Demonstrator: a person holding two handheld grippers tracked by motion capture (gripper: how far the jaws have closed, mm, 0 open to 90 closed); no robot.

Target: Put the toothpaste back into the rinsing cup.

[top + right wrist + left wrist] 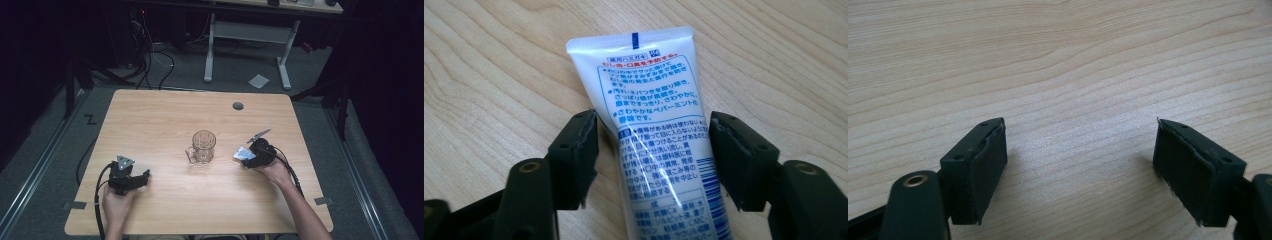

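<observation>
Your right gripper (653, 150) straddles a white toothpaste tube (654, 130) lying flat on the wooden table (165, 115), its jaws set either side of the tube's body with a sliver of wood visible between each pad and the plastic, so nothing is gripped yet. In the high view that gripper (248, 156) sits right of centre, the tube's (242, 153) crimped end poking out toward the glass mug (202, 147).

Your left gripper (1080, 150) rests low over bare wood with its jaws wide and nothing between them; in the high view it (142, 177) stays near your front-left edge.

The risk lies in the tube itself: it is soft and glossy, and it runs slightly askew between the pads. Close off-centre and it may squirm sideways or pivot out; squeeze too hard near the cap end and the paste could bulge the tube. The pads also ride close to the tabletop, so scraping the wood is likely if you dip.

Room is generous. The mug stands apart to the tube's left, the one thing to avoid when you lift and swing. The right edge and near edge lie well off, and the far half of the table is open apart from a small grommet (238, 106).
</observation>
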